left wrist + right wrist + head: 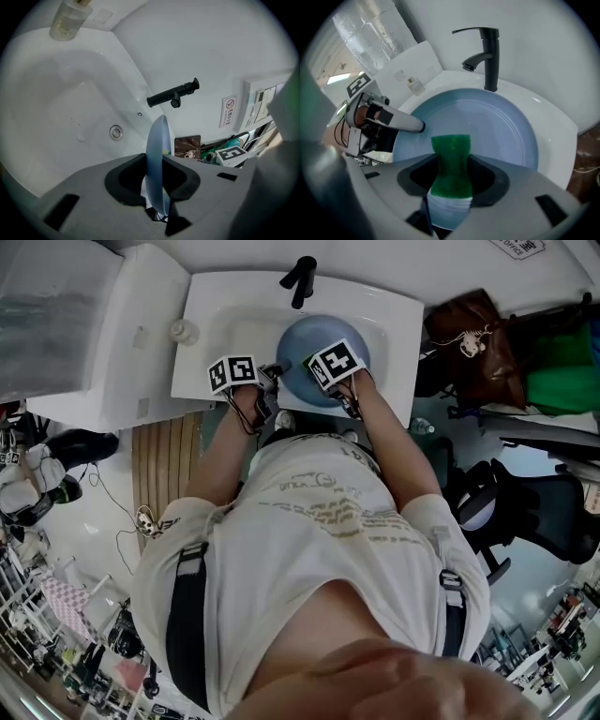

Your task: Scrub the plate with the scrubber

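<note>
A pale blue plate (305, 348) is held over the white sink (216, 329). My left gripper (270, 371) is shut on the plate's left rim; in the left gripper view the plate (158, 164) stands edge-on between the jaws. My right gripper (312, 367) is shut on a green scrubber (451, 161) with a white underside. In the right gripper view the scrubber's tip rests against the plate's (497, 126) face, and the left gripper (410, 125) clamps the rim at the left.
A black faucet (298, 279) stands at the sink's back edge, also visible as faucet (485, 56) and faucet (172, 96). A small clear bottle (183, 331) sits on the left rim. The drain (116, 132) is in the basin. Bags (473, 338) lie to the right.
</note>
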Demonstrator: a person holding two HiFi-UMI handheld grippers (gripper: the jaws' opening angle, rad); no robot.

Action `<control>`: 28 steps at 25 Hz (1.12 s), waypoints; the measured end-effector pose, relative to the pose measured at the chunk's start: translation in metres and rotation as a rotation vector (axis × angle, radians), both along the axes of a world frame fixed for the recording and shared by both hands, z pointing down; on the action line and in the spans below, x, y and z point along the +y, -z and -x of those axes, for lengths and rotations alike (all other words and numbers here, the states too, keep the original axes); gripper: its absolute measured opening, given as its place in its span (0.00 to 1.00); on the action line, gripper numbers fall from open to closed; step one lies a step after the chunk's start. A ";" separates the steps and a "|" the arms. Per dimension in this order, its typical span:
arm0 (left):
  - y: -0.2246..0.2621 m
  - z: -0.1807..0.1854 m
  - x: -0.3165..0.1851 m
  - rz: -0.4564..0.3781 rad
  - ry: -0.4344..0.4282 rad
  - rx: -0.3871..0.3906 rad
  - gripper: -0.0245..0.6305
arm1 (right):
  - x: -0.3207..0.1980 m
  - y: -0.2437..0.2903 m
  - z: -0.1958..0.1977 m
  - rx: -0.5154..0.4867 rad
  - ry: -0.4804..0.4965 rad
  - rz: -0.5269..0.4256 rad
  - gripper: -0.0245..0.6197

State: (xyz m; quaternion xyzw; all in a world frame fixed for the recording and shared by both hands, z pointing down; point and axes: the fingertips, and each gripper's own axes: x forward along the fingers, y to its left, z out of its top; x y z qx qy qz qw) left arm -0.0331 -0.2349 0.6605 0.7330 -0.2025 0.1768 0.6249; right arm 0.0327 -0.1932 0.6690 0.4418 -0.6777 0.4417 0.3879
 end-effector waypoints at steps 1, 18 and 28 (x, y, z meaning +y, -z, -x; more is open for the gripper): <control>0.000 0.001 0.000 0.003 0.003 0.001 0.16 | 0.001 -0.001 -0.004 0.017 0.008 0.000 0.35; -0.017 0.015 0.004 0.099 0.072 -0.040 0.16 | 0.015 0.002 -0.059 0.086 -0.122 -0.120 0.35; -0.035 0.030 0.001 0.147 0.143 -0.116 0.16 | -0.003 0.081 -0.050 0.011 -0.156 -0.557 0.35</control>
